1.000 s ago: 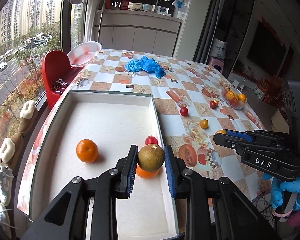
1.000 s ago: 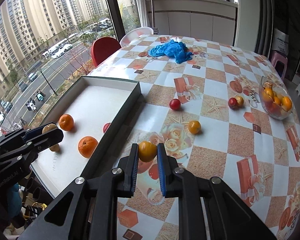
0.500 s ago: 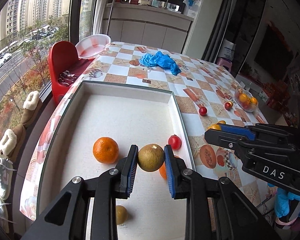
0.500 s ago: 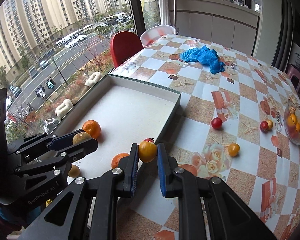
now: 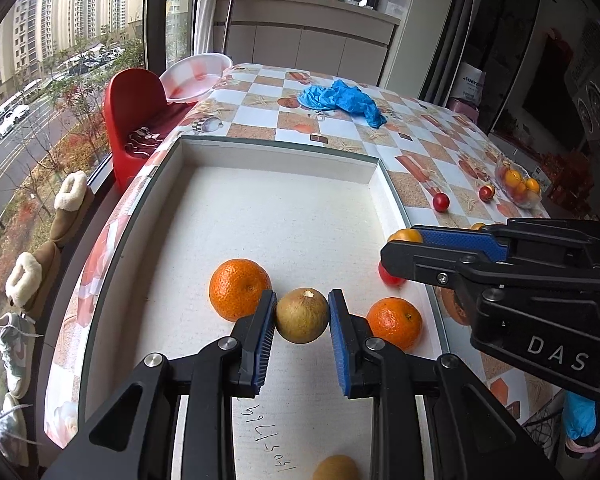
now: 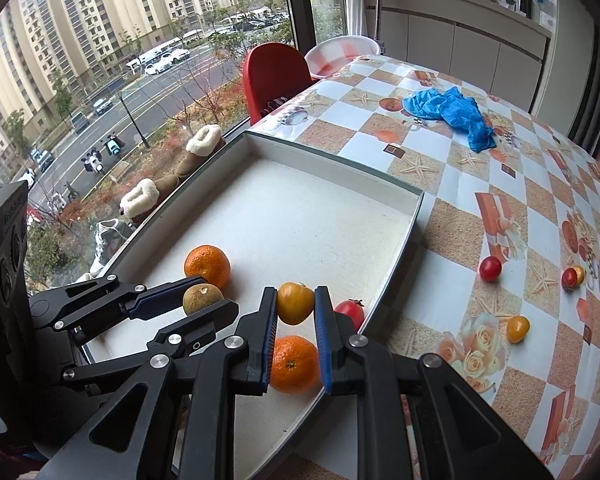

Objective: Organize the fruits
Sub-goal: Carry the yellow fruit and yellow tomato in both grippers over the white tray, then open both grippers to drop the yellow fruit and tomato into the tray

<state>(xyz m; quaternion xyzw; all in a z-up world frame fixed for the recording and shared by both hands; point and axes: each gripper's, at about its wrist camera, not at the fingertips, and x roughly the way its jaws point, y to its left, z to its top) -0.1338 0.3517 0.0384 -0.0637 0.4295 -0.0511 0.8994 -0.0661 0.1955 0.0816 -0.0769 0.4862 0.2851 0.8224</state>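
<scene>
Left tool (image 5: pixel 302 316) clenched on brownish-green round fruit (image 5: pixel 302 315), held over white tray (image 5: pixel 284 220) near its right wall, between two oranges (image 5: pixel 239 289). Right tool (image 6: pixel 296 304) clenched on yellow tomato (image 6: pixel 295 302), above tray's right edge. Red tomato (image 6: pixel 350 310) just inside wall. Worktop (image 6: pixel 452 208) beyond carries loose small tomatoes (image 6: pixel 490 269), blue glove (image 6: pixel 452 114).

Soft daylight is pouring in from the window (image 6: pixel 120 92) on the left, casting faint shadows inside the white tray (image 5: pixel 284 216); fisheye distortion is bending the edges, corners are darkening, and focus is staying sharp.
</scene>
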